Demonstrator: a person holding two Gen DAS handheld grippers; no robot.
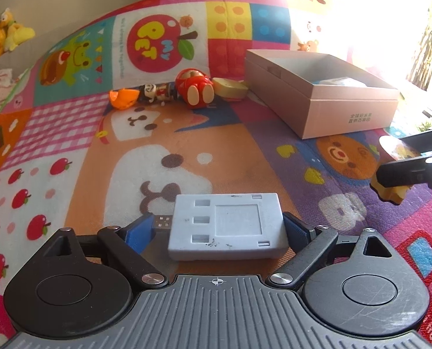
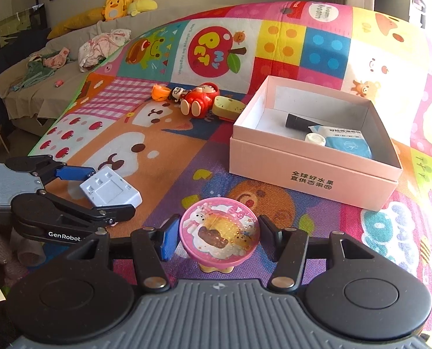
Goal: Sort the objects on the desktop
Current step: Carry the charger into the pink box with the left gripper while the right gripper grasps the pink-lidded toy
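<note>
Holding: the right gripper (image 2: 217,240) has its fingers clamped on a pink toy cup (image 2: 219,236), one finger on each side of its round top. A bunny and a brown bear picture show on the lid. The cup is lifted off the play mat (image 2: 169,157).
Left gripper: the left gripper (image 1: 227,228) has its fingers wide apart, with a pale blue charger block (image 1: 226,226) lying flat on the mat between them. The right finger looks very close to the block; I cannot tell if it touches. The left finger sits beside the metal plug that sticks out of the block's left end.
Box: a pink cardboard box (image 2: 312,174) is open on the right side of the mat, farther away than both grippers. Inside it lie a black tube (image 2: 297,122), a little white cap (image 2: 315,139) and a blue and white pack (image 2: 347,142).
Toys far away: an orange toy (image 2: 160,92), a small black and white figure (image 2: 177,93), a red doll (image 2: 200,100) lying down and a yellow round toy (image 2: 226,106) make a row just left of the box.
Mat: it is bright, with apples, a frog, a dog face and a bear on it.
Behind the mat: a yellow duck plush (image 2: 115,5) and some crumpled clothes (image 2: 102,46) rest on a beige sofa (image 2: 26,87) at the far left.
</note>
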